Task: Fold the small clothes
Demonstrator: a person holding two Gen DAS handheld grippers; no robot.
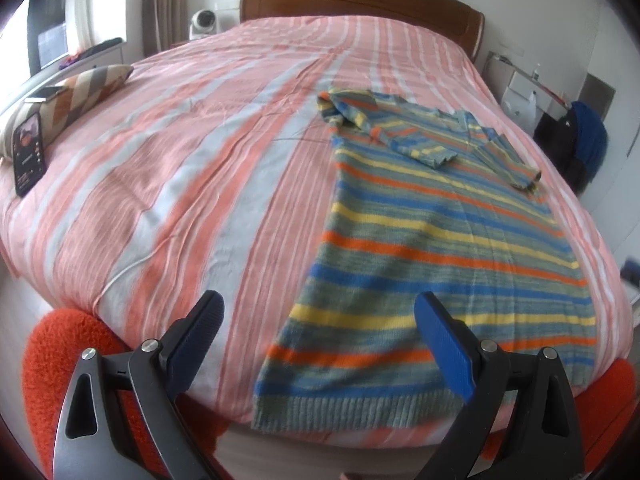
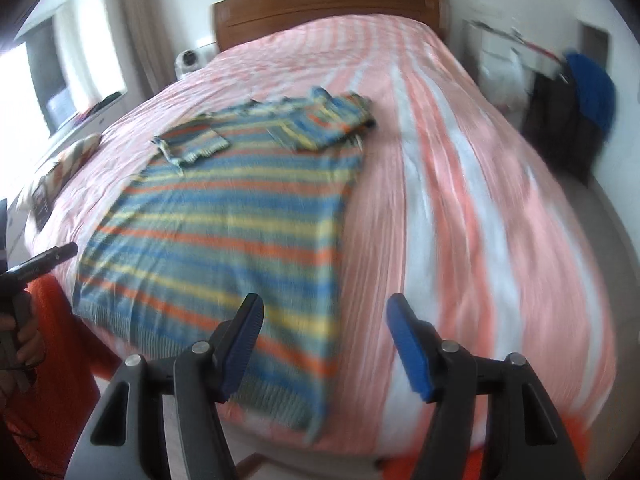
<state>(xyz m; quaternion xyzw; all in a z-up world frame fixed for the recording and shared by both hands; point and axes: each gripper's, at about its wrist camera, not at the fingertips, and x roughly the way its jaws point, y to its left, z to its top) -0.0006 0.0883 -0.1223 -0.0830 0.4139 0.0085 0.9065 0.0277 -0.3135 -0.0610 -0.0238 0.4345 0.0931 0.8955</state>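
My striped sweater [image 1: 436, 248] lies flat near the foot edge of the bed [image 1: 224, 168], both sleeves folded in across the chest. My left tongs [image 1: 318, 312] and right tongs [image 2: 324, 316] hover over its ribbed hem – jaws apart, gripping nothing. Bare striped cover stretches wide on either side.

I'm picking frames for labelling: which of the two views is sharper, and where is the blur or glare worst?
Left wrist view: sharper, the sweater stripes are crisp, with slight smear on the bed cover; the window is blown out. Right wrist view: blurred throughout, worst on the bed cover at right. Both bend strongly at the edges.
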